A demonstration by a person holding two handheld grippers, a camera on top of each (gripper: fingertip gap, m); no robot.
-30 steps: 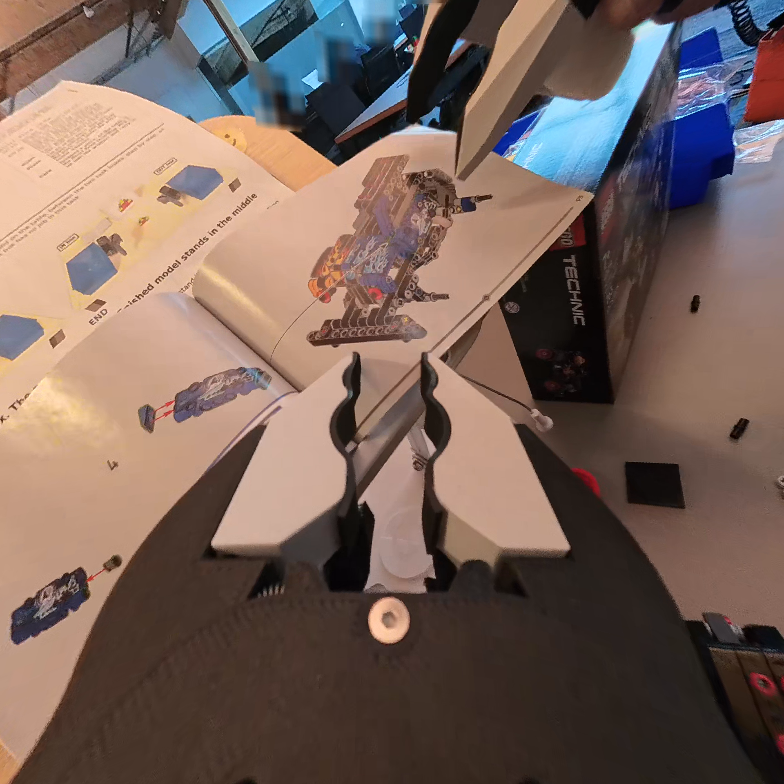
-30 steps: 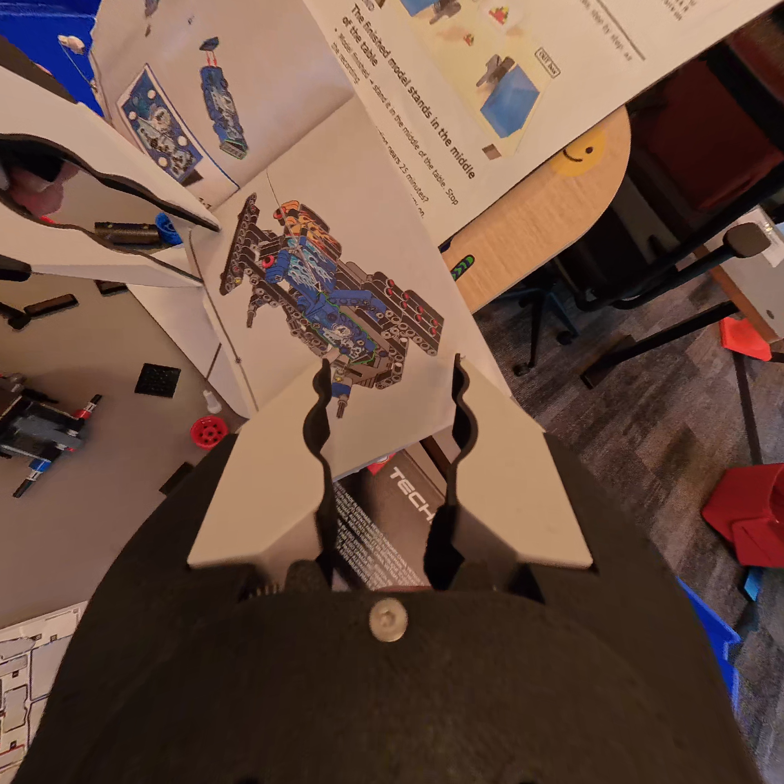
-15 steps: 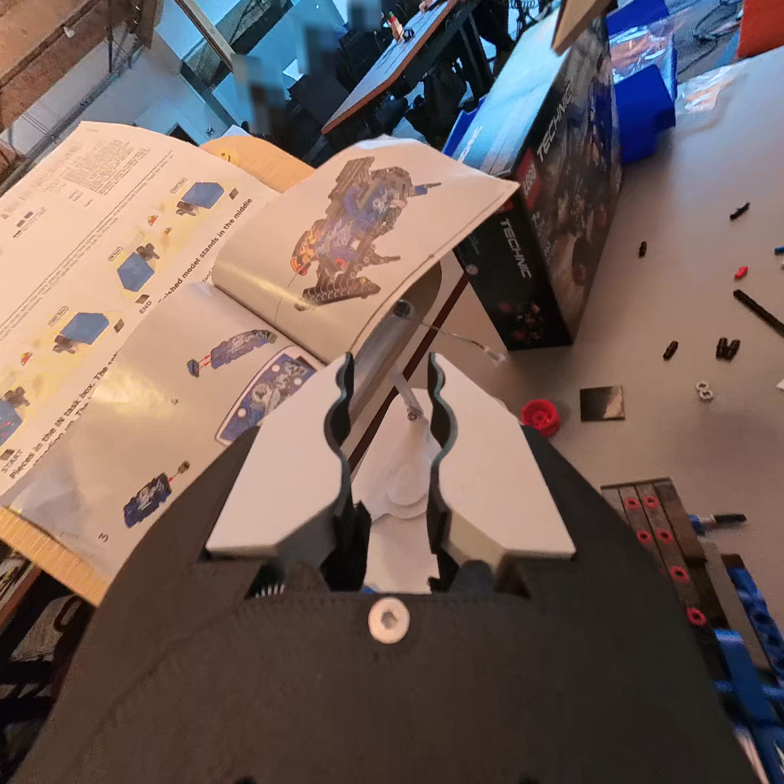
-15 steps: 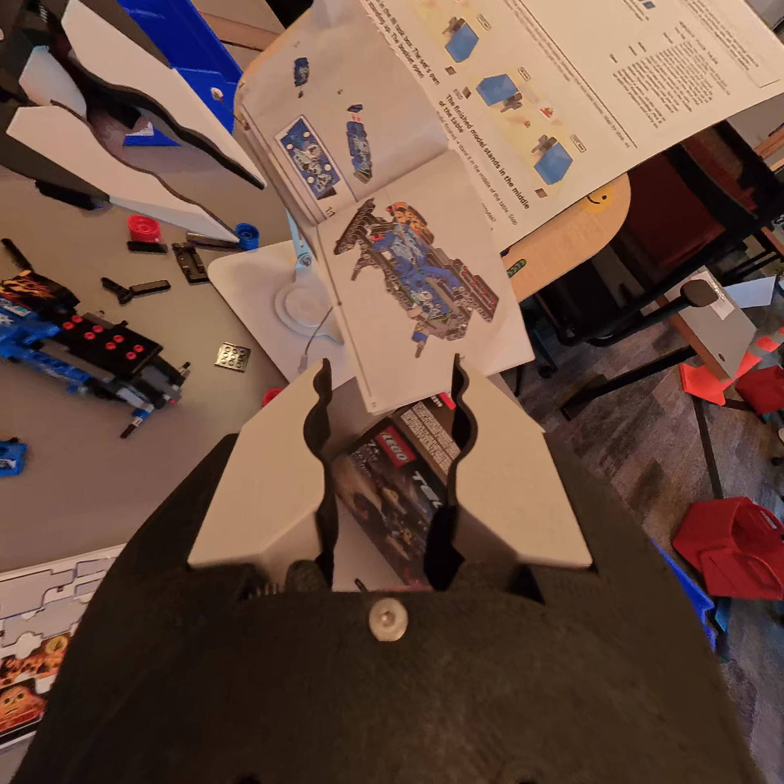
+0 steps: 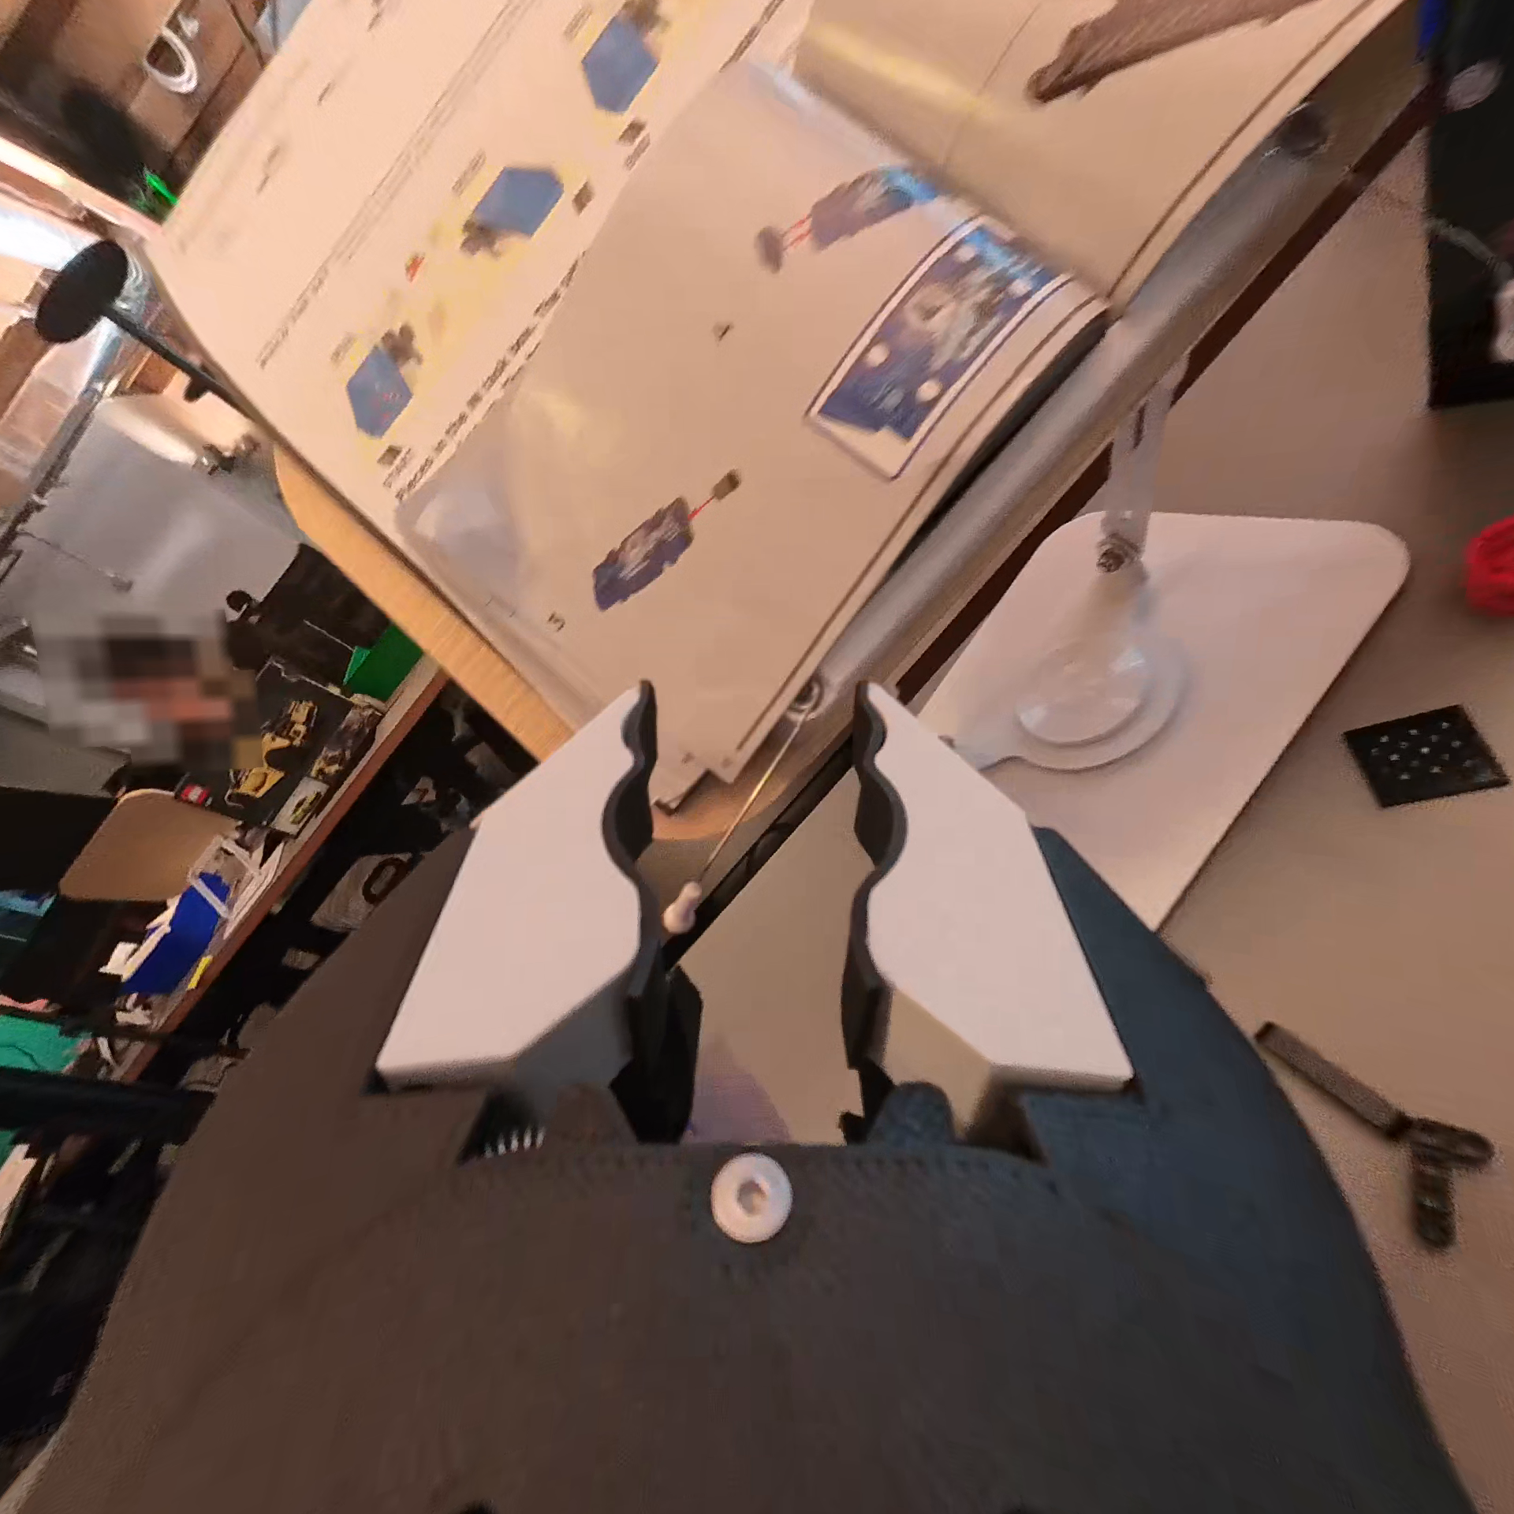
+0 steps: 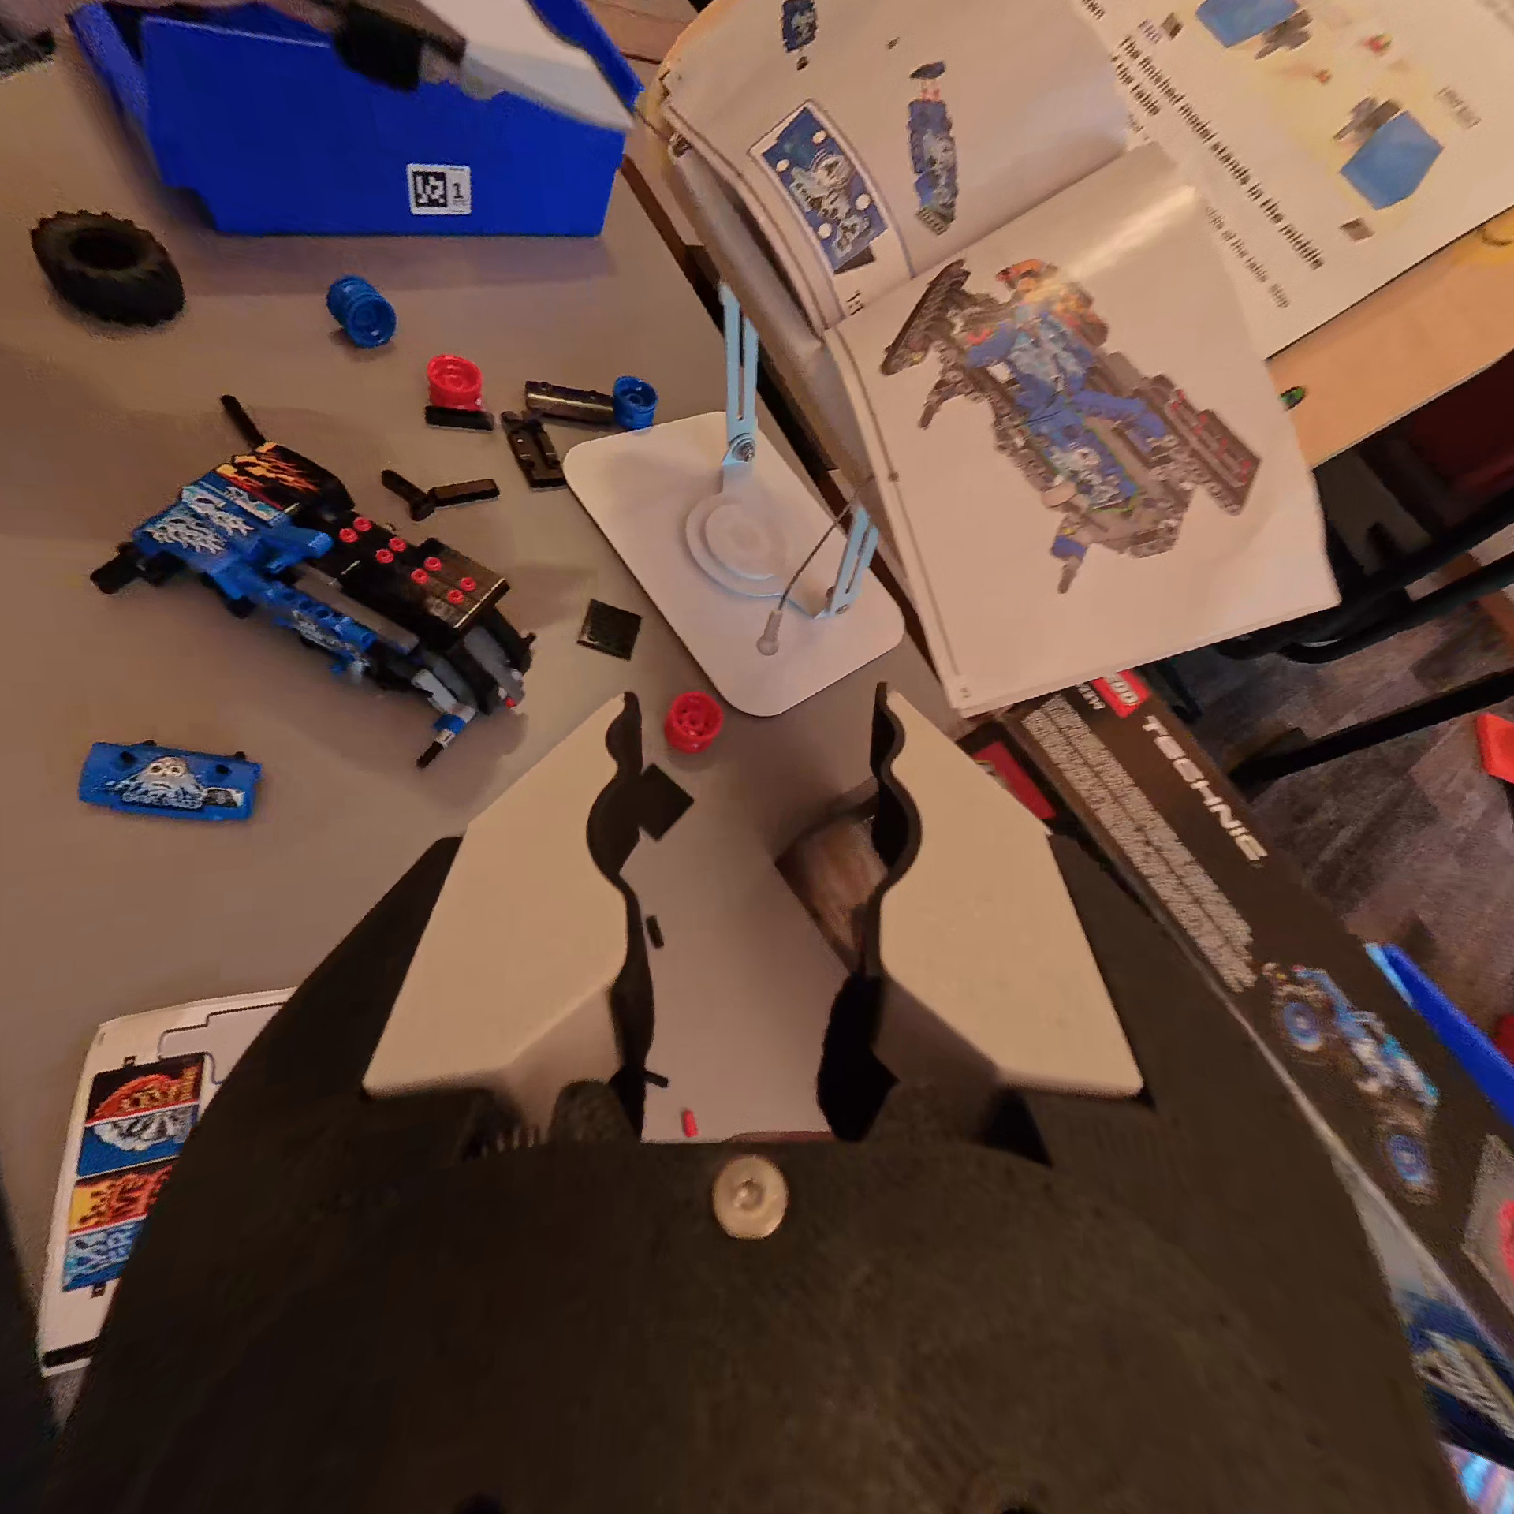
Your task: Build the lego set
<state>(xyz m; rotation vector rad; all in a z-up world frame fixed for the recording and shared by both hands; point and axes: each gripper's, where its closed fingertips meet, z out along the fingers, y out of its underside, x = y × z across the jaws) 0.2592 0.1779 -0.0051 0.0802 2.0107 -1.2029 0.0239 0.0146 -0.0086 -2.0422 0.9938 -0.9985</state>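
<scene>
The open instruction booklet (image 6: 1065,459) rests on a white stand (image 6: 721,557). The part-built blue and black model (image 6: 328,573) lies on the table to the stand's left. A blue printed panel (image 6: 168,778) lies in front of it. My right gripper (image 6: 754,713) is open and empty above the table, with a red wheel hub (image 6: 692,721) just past its left fingertip. My left gripper (image 5: 754,713) is open and empty at the lower corner of the booklet (image 5: 737,410), beside the stand's base (image 5: 1229,655). It also shows blurred at the top of the right wrist view (image 6: 491,57).
A blue bin (image 6: 369,156) stands at the back left, with a black tyre (image 6: 106,266), blue hubs (image 6: 360,310) and a red hub (image 6: 453,383) near it. The set's box (image 6: 1188,860) lies right of my right gripper. A sticker sheet (image 6: 123,1147) lies front left. A black square plate (image 5: 1425,754) lies beside the stand. The gap from one gripper's tips to the other's is roughly 30 cm. Measured from the fingertips, the red wheel hub (image 6: 692,721) is 20 cm or so from the right gripper and 25 cm from the left. The left gripper is farther from the blue printed panel (image 6: 168,778), some 35 cm, than the right, some 25 cm.
My left gripper has moved down to the booklet's lower left corner and opened wider. My right gripper has pulled back from the booklet and now looks down on the table.
</scene>
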